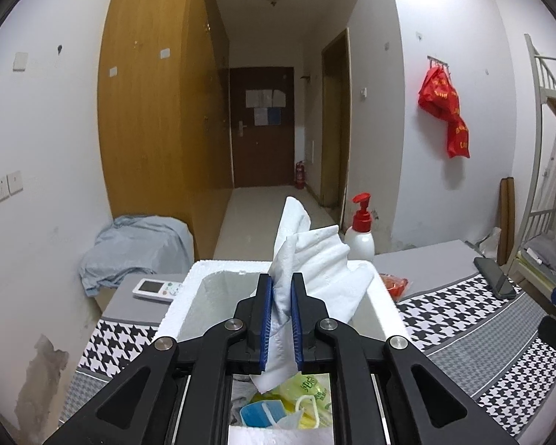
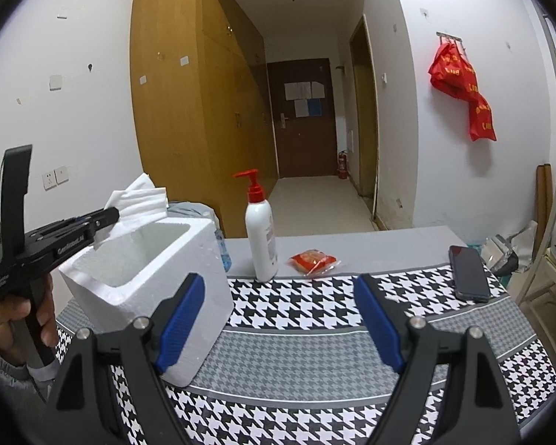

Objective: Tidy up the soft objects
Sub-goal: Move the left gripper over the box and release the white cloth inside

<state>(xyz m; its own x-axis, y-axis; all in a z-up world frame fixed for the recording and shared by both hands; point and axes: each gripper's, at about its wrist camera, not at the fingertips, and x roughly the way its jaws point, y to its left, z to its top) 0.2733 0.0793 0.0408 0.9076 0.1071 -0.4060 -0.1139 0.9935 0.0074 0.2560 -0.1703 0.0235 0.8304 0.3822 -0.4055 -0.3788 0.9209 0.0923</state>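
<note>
Left gripper has its 2 blue pads nipped narrowly on a crumpled white tissue, which sticks up between them and fans out above the open top of the white foam box; in the right wrist view the same tool hangs over the near left corner of that box, gripped by the person's hand. Below the pads, the left view shows part of the box's inside, where a blue face mask and a yellow-green packet already lie. Right gripper stands wide with nothing between its pads, low over the houndstooth cloth, its left finger just beside the box wall. The tissue looks thin, quilted and limp, folded on itself with a loose tail hanging under the pads and a taller flap standing up behind them. My worry is that so light a sheet may cling to a pad or drape over the foam rim when let go, so part of it would hang outside; the box also looks light enough to be nudged by the right finger so close to it. Farther back on the table stand a white pump bottle with a red cap, a red snack packet and, well to the right, a dark phone.
</note>
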